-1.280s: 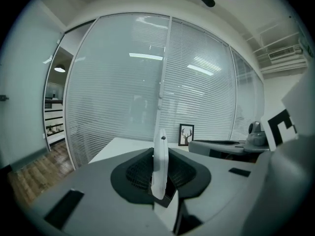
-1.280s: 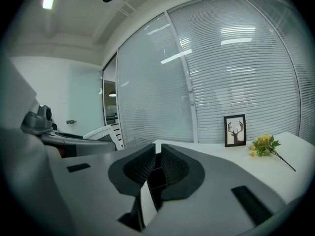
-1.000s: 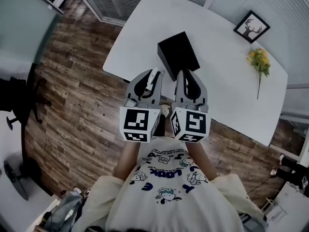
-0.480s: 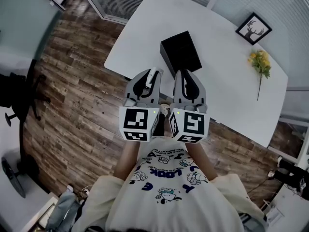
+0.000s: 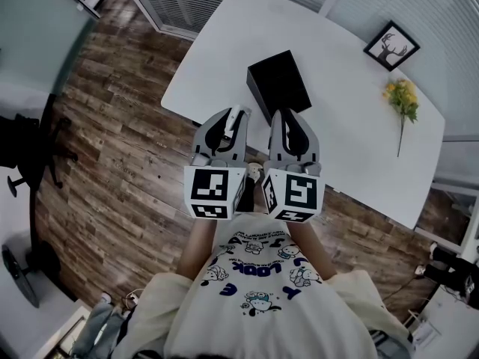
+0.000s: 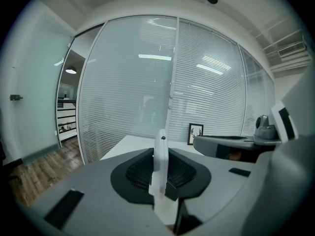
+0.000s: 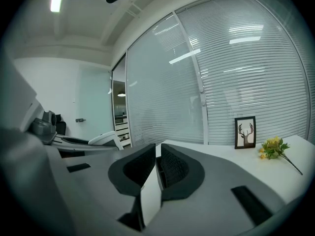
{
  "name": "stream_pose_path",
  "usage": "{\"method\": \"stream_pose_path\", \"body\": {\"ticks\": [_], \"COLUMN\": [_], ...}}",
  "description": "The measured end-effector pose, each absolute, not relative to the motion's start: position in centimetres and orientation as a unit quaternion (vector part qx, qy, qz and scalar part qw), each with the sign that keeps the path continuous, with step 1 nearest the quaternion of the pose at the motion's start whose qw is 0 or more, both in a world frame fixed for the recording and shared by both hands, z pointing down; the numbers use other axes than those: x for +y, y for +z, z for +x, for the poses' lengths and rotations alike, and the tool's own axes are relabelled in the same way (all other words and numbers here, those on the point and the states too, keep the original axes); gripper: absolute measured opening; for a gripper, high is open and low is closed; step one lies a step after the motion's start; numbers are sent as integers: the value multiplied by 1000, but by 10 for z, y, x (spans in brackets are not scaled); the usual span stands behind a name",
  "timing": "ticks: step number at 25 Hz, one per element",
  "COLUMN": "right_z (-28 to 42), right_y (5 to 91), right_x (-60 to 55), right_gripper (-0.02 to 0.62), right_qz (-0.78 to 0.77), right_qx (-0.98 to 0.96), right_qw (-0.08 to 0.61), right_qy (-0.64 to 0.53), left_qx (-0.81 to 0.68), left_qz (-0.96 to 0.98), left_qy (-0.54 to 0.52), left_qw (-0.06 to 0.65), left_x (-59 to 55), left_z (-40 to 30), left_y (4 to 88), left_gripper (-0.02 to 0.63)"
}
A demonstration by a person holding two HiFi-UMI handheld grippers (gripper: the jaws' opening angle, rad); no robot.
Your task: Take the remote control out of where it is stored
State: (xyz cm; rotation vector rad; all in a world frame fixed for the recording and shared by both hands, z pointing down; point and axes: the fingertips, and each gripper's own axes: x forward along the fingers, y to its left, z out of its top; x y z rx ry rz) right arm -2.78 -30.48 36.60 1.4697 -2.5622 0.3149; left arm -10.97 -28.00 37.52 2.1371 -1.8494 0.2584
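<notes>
Left hand-held gripper is closed part-way on a slim white plastic remote control, clamped edge-on between its black pads and sticking out past the tips. It is held over the near edge of the white counter, apart from the black rectangular box. Right hand-held gripper sits just beside it, jaws together, holding nothing.

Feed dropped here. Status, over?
Left gripper shut on white remote. Right gripper shut, empty. Black box on table ahead, nothing in the way.
</notes>
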Motion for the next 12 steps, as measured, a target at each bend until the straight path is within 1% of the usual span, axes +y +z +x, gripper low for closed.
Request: {"method": "stream_pose_path", "body": {"ticks": [12], "right_z": [-33], "right_y": [364], "right_x": [-306], "right_gripper": [53], "right_qz": [492], "right_qx": [-860], "right_qw": [85], "right_qy": [104], "left_qx": [-644], "left_qz": [745], "left_qy": [91], "left_qw": [151], "left_x": [-280], "left_z": [-112], "left_y": [374], "left_gripper": [77]}}
